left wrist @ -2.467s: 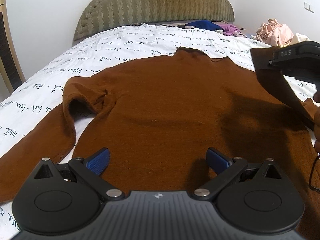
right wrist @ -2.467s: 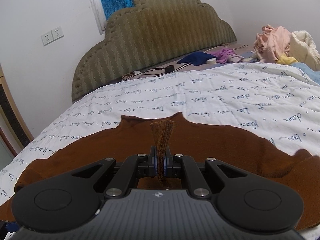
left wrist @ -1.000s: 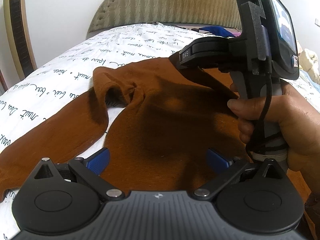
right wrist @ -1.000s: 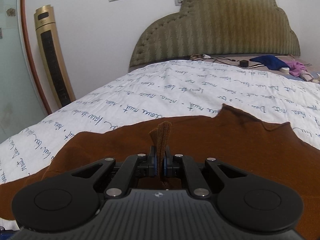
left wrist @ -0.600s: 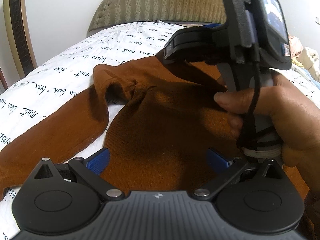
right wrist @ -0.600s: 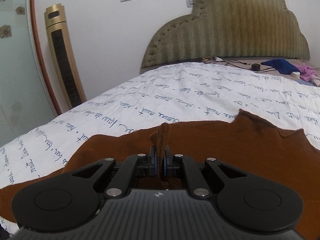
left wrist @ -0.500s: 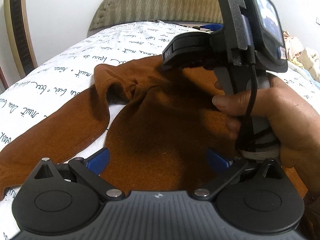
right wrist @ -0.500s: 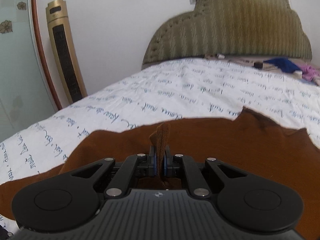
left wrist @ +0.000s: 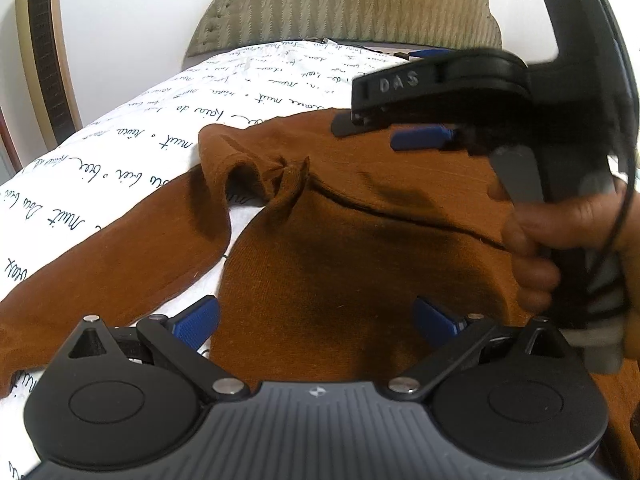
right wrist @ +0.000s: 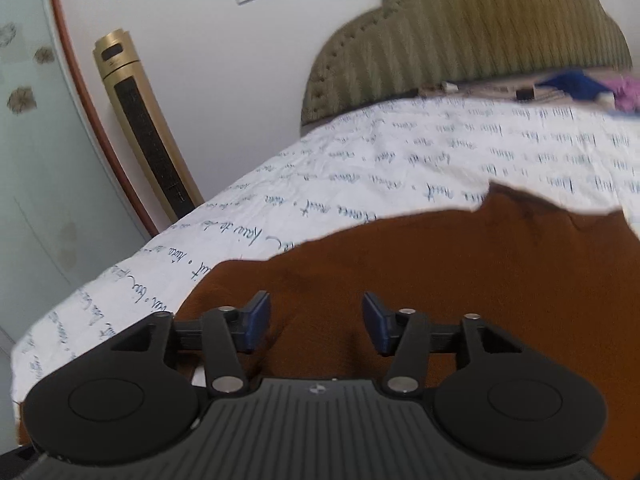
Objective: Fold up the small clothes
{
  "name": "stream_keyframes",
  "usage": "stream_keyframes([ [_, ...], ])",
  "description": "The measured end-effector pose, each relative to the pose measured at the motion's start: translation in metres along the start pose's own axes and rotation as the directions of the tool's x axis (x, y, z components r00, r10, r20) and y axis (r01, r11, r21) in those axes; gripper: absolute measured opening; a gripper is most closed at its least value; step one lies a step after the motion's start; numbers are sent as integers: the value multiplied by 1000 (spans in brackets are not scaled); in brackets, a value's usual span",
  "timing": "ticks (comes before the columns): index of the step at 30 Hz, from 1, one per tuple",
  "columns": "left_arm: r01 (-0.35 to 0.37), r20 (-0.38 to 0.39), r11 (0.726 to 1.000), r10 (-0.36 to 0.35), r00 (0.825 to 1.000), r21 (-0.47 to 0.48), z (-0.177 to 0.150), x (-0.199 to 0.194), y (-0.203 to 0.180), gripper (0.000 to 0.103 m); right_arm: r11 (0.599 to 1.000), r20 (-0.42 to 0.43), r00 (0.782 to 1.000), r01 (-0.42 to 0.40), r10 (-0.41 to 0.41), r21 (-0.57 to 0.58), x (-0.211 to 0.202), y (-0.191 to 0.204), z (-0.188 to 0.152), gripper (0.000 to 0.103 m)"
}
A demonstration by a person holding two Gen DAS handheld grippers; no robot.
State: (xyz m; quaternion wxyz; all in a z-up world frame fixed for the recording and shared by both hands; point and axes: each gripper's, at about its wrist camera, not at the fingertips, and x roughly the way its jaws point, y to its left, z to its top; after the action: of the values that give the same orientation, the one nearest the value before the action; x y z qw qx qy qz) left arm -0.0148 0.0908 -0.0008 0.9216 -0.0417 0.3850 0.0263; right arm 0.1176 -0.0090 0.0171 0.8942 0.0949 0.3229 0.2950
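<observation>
1. Sweater (left wrist: 360, 248): a rust-brown knit, lying flat on the bed (left wrist: 168, 132), which has a white sheet printed with handwriting. Judged from how it drapes and wrinkles, it is soft, light and limp. It will sag wherever it is unsupported and will not hold a crease by itself.
2. Nearest the left wrist camera, the left claw (left wrist: 316, 320) hovers over the sweater's lower body with its blue pads spread wide and nothing between them.
3. Beyond that claw, the sweater's sleeve (left wrist: 100, 248) runs out toward the lower left, with a puckered bunch (left wrist: 280, 180) at the armpit. The best holds are probably edges: a cuff, the hem corner or the shoulder seam, pinched through the full thickness so that the knit does not stretch.
4. Further on, a folded layer lies across the chest. The right claw (right wrist: 316, 322), in the person's hand (left wrist: 560, 248), is above it. Its jaws are opening and no cloth is pinched between the pads.
5. A second ago that claw was clamped on an upright tuft of knit. Now the tuft is gone from the jaws and the carried part rests on the sweater.
6. Farthest off, past the collar (right wrist: 540, 204), stand the padded headboard (right wrist: 480, 32) and a gold tower fan (right wrist: 144, 128).
</observation>
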Motion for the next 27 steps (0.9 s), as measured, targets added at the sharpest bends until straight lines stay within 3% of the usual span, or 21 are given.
stream_keyframes([
  [2, -1, -3, 1000, 1, 1000, -2, 0, 1, 0, 103, 1000, -65, 998, -9, 10, 18, 7, -3, -5, 67],
  [4, -2, -4, 1000, 2, 1000, 0, 0, 1, 0, 103, 1000, -114, 993, 21, -19, 13, 14, -4, -10, 70],
  [8, -11, -1, 1000, 11, 1000, 11, 0, 1, 0, 103, 998, -76, 995, 60, -60, -5, 5, 0, -16, 71],
  [11, -17, -4, 1000, 17, 1000, 3, 0, 1, 0, 103, 999, -61, 997, 43, -43, 6, -4, -3, -16, 81],
  [16, -21, -9, 1000, 21, 1000, -12, 1, 2, 2, 103, 997, -65, 995, 75, -76, -23, -11, -4, -19, 81],
  [27, -47, 5, 999, 47, 999, -9, 1, -8, -3, 103, 998, -67, 996, 53, -51, 33, -25, -11, -35, 82],
])
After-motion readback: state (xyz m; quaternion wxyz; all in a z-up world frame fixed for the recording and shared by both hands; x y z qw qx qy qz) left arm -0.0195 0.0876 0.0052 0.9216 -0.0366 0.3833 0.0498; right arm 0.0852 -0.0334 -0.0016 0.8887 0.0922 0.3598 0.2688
